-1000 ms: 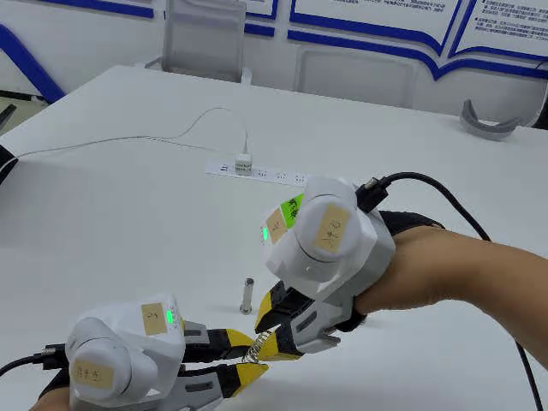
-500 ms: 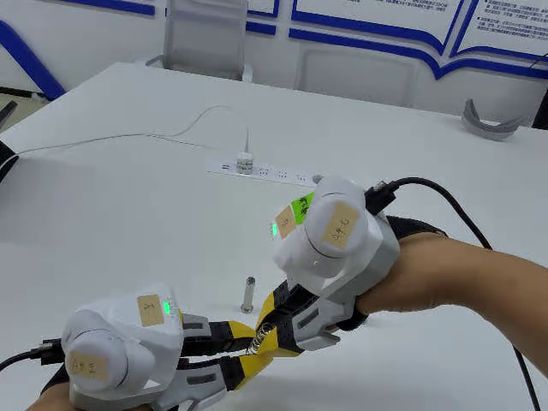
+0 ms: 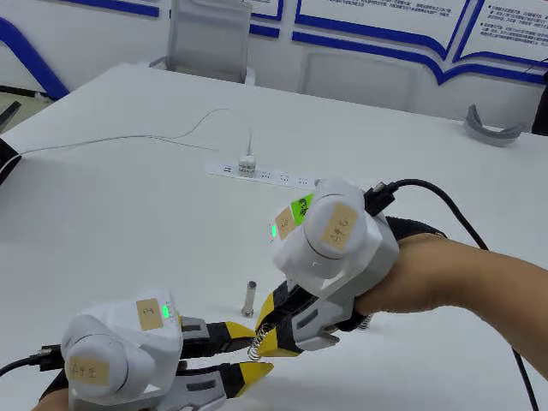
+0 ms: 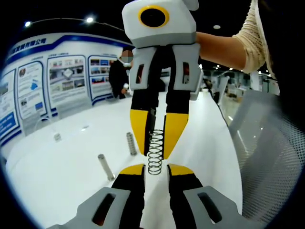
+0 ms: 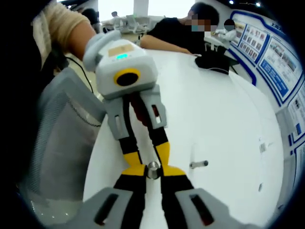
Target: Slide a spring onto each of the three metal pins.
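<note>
White table (image 3: 128,223), bare but for the work. Left gripper (image 4: 156,171): jaws apart, the low end of the spring (image 4: 155,160) sitting in the gap; I can't make out a firm hold there. Right gripper (image 4: 157,143), meeting it nose to nose: jaws closed on the spring's upper coils, a yellow tip against each side. In the right gripper view the spring's end shows as a small bright disc between that gripper's own tips. Spring is in the air, just above the table, not on any pin.

Progress, my reading: just beside the grippers stands a bare pin (image 4: 105,166), upright, nothing on it. A little beyond it is a ribbed pin (image 4: 131,143), which looks to be wearing a spring already, though it is too small to be sure. Third pin: can't place it. So perhaps one done, this spring meant for the bare pin, and one more after that.

Outward: a power strip (image 3: 265,175) lies mid-table with a plug in it, and a thin cable (image 3: 128,137) trails off to the left edge. A chair (image 3: 205,38) is pushed in at the far side. Blue-edged boards (image 3: 368,17) line the wall. A person (image 5: 171,36) sits at the table's far end.
</note>
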Demonstrator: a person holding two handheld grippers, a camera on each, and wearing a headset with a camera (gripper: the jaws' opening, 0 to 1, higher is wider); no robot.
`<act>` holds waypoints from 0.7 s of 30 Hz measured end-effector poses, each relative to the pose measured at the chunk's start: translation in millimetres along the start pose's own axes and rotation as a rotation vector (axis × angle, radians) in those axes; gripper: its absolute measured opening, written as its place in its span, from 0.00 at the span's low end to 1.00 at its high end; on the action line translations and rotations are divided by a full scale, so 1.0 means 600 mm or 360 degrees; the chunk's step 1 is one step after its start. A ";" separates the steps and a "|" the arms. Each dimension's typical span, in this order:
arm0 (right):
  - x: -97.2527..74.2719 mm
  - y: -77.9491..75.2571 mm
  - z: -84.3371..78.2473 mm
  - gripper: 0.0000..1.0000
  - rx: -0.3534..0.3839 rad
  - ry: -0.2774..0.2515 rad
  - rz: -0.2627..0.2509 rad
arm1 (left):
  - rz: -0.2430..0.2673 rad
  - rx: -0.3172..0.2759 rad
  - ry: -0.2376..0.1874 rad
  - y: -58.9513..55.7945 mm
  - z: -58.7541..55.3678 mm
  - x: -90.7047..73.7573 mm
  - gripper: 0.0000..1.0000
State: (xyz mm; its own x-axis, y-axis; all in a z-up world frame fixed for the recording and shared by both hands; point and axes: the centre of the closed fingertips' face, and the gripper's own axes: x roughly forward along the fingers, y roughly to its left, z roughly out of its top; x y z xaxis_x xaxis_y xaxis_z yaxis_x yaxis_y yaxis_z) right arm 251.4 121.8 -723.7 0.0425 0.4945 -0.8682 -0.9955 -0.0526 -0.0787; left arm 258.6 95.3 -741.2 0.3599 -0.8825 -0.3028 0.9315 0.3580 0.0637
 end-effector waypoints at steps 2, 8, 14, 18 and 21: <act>-0.001 -0.003 0.001 0.12 -0.0003 0.0003 -0.0003 | 0.0010 -0.0016 0.0009 0.002 -0.004 -0.001 0.22; -0.006 -0.014 0.002 0.12 -0.0004 0.0004 -0.0021 | 0.0045 -0.0050 0.0030 0.010 -0.014 -0.006 0.31; -0.014 -0.027 -0.002 0.12 0.0002 0.0019 -0.0049 | 0.0082 -0.0097 0.0028 0.019 -0.018 -0.011 0.38; -0.019 -0.037 -0.003 0.12 0.0012 0.0020 -0.0068 | 0.0105 -0.0122 0.0030 0.023 -0.022 -0.014 0.43; -0.023 -0.048 -0.003 0.12 0.0016 0.0025 -0.0087 | 0.0118 -0.0133 0.0032 0.026 -0.025 -0.017 0.45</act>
State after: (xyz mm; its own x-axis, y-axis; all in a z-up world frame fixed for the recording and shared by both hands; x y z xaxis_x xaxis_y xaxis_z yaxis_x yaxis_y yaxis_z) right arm 279.5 114.8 -710.1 0.0981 0.4828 -0.8702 -0.9925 -0.0169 -0.1212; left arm 268.5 114.2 -751.5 0.4259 -0.8465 -0.3193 0.8944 0.4472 0.0075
